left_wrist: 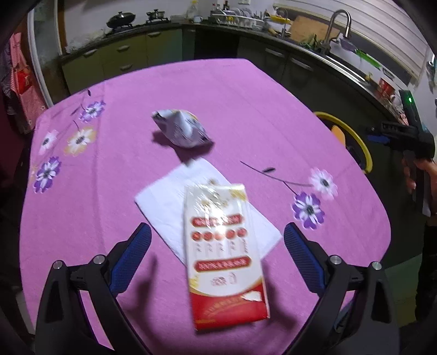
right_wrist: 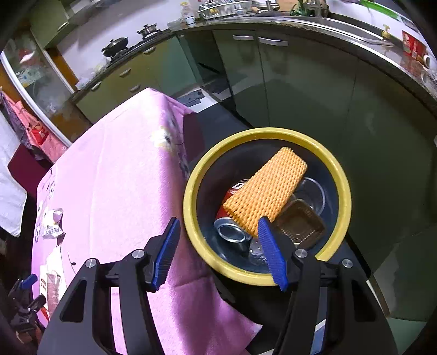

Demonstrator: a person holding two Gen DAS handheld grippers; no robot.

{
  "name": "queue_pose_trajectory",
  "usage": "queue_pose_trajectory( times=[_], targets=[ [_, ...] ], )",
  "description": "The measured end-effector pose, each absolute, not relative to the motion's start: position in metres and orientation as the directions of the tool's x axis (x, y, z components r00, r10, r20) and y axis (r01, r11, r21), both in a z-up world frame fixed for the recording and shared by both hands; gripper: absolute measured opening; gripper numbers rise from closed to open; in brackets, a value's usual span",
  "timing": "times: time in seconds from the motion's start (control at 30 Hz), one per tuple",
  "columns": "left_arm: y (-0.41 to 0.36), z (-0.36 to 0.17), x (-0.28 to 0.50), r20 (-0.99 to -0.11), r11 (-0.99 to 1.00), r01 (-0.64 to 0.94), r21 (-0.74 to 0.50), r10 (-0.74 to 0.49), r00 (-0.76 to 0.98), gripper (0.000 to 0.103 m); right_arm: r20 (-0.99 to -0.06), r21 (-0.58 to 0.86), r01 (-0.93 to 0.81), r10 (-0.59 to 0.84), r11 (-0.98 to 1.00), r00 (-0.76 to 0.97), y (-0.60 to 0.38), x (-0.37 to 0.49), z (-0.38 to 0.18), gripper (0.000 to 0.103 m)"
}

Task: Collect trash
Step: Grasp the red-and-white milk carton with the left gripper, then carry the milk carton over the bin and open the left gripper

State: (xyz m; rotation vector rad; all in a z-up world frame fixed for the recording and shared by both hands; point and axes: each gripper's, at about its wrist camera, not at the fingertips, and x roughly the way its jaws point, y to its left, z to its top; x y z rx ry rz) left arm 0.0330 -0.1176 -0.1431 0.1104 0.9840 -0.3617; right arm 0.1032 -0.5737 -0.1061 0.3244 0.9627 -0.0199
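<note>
In the left wrist view my left gripper [left_wrist: 217, 232] is open above the pink tablecloth [left_wrist: 245, 109], its fingers either side of a red and white packet [left_wrist: 224, 251] lying on a white napkin [left_wrist: 164, 204]. A crumpled white wrapper [left_wrist: 181, 131] lies farther back. In the right wrist view my right gripper [right_wrist: 218, 226] is open and empty above the near rim of a yellow-rimmed bin [right_wrist: 342, 185] beside the table. The bin holds an orange foam net [right_wrist: 265, 196], a red can [right_wrist: 232, 229] and a brown plastic tray [right_wrist: 300, 224].
Kitchen cabinets and a counter with sink [left_wrist: 338, 52] and stove [left_wrist: 120, 20] run behind the table. The bin's rim [left_wrist: 360, 142] shows past the table's right edge, with the right gripper [left_wrist: 409, 133] above it. The wrapper [right_wrist: 53, 224] and packet [right_wrist: 52, 284] show at left.
</note>
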Motion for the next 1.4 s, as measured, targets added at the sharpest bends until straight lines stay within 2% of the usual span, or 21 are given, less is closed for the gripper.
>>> queue_pose_trajectory(
  times=[0.1, 0.17, 0.23, 0.43, 0.53, 0.63, 0.7, 0.8, 1.13, 1.4],
  targets=[
    [-0.121, -0.146, 0.032, -0.839, 0.936, 0.349, -0.047, -0.227, 0.494, 0.088, -0.803, 0.27, 0.15, 0.136, 0.951, 0.58, -0.573, 0.103, -0.108, 0.059],
    [-0.121, -0.15, 0.034, -0.853, 0.936, 0.346, -0.061, -0.229, 0.469, 0.077, -0.8, 0.279, 0.147, 0.145, 0.949, 0.582, -0.573, 0.103, -0.109, 0.059],
    [-0.121, -0.154, 0.037, -0.862, 0.938, 0.34, -0.063, -0.223, 0.456, 0.073, -0.797, 0.286, 0.146, 0.151, 0.947, 0.584, -0.574, 0.102, -0.11, 0.059],
    [-0.121, -0.162, 0.039, -0.877, 0.942, 0.33, -0.062, -0.209, 0.433, 0.071, -0.799, 0.287, 0.14, 0.155, 0.948, 0.582, -0.574, 0.1, -0.111, 0.059],
    [-0.121, -0.166, 0.042, -0.887, 0.943, 0.326, -0.063, -0.202, 0.415, 0.063, -0.799, 0.286, 0.139, 0.156, 0.948, 0.58, -0.575, 0.1, -0.111, 0.059],
    [-0.119, -0.166, 0.042, -0.886, 0.943, 0.329, -0.053, -0.196, 0.42, 0.059, -0.801, 0.285, 0.136, 0.157, 0.949, 0.577, -0.574, 0.1, -0.111, 0.059],
    [-0.118, -0.165, 0.042, -0.883, 0.943, 0.328, -0.056, -0.2, 0.424, 0.052, -0.804, 0.283, 0.132, 0.16, 0.95, 0.573, -0.572, 0.101, -0.112, 0.059],
    [-0.113, -0.163, 0.042, -0.878, 0.936, 0.338, -0.098, -0.241, 0.414, 0.051, -0.806, 0.283, 0.127, 0.164, 0.951, 0.569, -0.57, 0.102, -0.113, 0.059],
    [-0.125, -0.142, 0.037, -0.855, 0.908, 0.409, -0.091, -0.282, 0.436, 0.051, -0.807, 0.285, 0.131, 0.164, 0.95, 0.568, -0.573, 0.102, -0.115, 0.059],
    [-0.17, -0.109, 0.056, -0.824, 0.831, 0.548, -0.094, -0.373, 0.426, 0.051, -0.789, 0.297, 0.154, 0.151, 0.942, 0.595, -0.585, 0.087, -0.109, 0.06]
  ],
)
